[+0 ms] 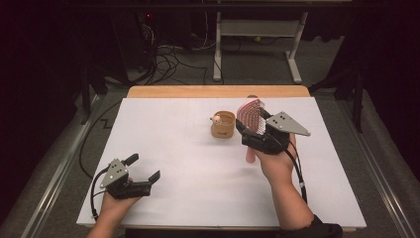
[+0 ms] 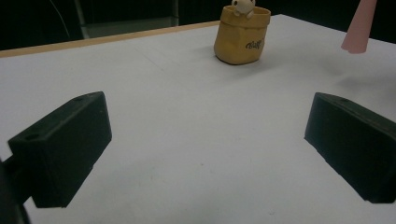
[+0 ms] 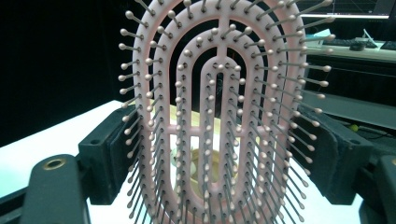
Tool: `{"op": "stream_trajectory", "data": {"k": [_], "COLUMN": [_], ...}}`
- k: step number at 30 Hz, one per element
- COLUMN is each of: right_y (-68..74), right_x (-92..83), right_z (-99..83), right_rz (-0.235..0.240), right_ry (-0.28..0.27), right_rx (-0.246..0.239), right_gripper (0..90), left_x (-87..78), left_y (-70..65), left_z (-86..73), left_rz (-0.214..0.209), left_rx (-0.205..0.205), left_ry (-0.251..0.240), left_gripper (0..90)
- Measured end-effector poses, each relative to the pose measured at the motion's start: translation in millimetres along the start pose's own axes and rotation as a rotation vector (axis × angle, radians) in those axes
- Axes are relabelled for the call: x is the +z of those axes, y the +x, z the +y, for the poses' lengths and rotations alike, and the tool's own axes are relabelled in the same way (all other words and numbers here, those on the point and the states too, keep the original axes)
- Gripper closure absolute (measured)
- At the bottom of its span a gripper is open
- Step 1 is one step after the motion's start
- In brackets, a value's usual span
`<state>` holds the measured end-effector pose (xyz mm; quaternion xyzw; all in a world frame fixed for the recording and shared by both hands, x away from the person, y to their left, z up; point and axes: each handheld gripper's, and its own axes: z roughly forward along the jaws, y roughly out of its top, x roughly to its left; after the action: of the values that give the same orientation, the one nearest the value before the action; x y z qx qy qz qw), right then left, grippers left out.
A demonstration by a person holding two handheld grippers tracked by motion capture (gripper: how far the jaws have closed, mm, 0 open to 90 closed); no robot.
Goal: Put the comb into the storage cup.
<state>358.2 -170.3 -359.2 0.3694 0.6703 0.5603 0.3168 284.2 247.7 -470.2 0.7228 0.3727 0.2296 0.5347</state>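
Right gripper view puts the pink plastic paddle hairbrush (image 3: 219, 116) with its slotted head and ball-tipped bristles square between my jaws, bristles facing the camera. The two black pads press on the edges of the head low down, so most of the head stands above them and the bristle face stays free. I judge the grip sits on the head's rim because that is the stiffest part to clamp.

From the high view, my right gripper (image 1: 253, 128) holds the brush lifted off the white table (image 1: 188, 163), head up and the pink handle hanging below the jaws toward my hand. Just beyond and to the left of those jaws stands the small yellow-brown ceramic cup (image 1: 223, 124) with a little pale figure on its rim. Through the slots of the brush I can glimpse that cup directly ahead of the jaws, so I take it the brush is being carried toward it, probably to stand handle-down inside; the upright hold would suit that.

My left gripper (image 1: 143, 168) rests low near my edge of the table, jaws spread wide with nothing between them. In the left gripper view the cup (image 2: 242, 35) sits well ahead of those open jaws, and the brush handle's tip (image 2: 359, 28) hangs ahead and to their right. I read this hand as parked, clear of the work.
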Motion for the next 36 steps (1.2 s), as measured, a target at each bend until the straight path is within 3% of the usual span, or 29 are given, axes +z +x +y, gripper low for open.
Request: {"op": "stream_trajectory", "data": {"k": [36], "right_y": [-6.5], "right_x": [58.6], "right_z": [24.8], "right_rz": [-0.046], "right_ry": [-0.049], "right_rx": [-0.008], "right_gripper": [20.5], "left_x": [-0.9], "left_y": [3.3], "left_z": [-2.5], "left_rz": [0.005], "left_rx": [-0.015], "left_ry": [-0.003], "left_gripper": [1.2]}}
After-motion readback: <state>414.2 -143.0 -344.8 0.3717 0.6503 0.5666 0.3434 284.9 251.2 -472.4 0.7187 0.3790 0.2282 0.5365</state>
